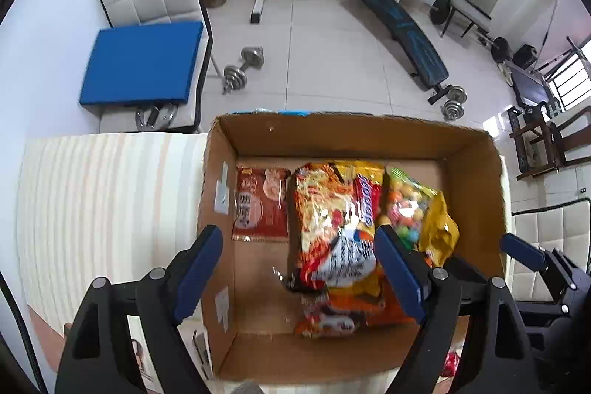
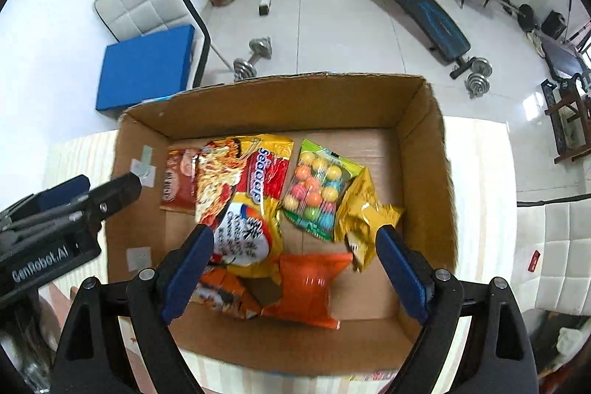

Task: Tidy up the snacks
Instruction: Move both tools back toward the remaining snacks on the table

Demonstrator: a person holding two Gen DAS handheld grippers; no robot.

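Right wrist view: your right gripper (image 2: 293, 242) hangs spread wide and empty over the cardboard box (image 2: 424, 150); the orange packet (image 2: 306, 287) lies at lower centre just under it, the noodle pack (image 2: 240, 194) touching its left finger, the candy bag (image 2: 317, 187) above centre. Left wrist view: your left gripper (image 1: 299, 268) is released too, holding nothing, straddling the box's left wall. Bare box floor at right; striped tabletop (image 1: 110, 209) free at left.

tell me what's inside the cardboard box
Inside the cardboard box: a red packet, a yellow noodle pack, a candy ball bag, a gold bag and orange packets. Anything beneath the overlapping packs is hidden.
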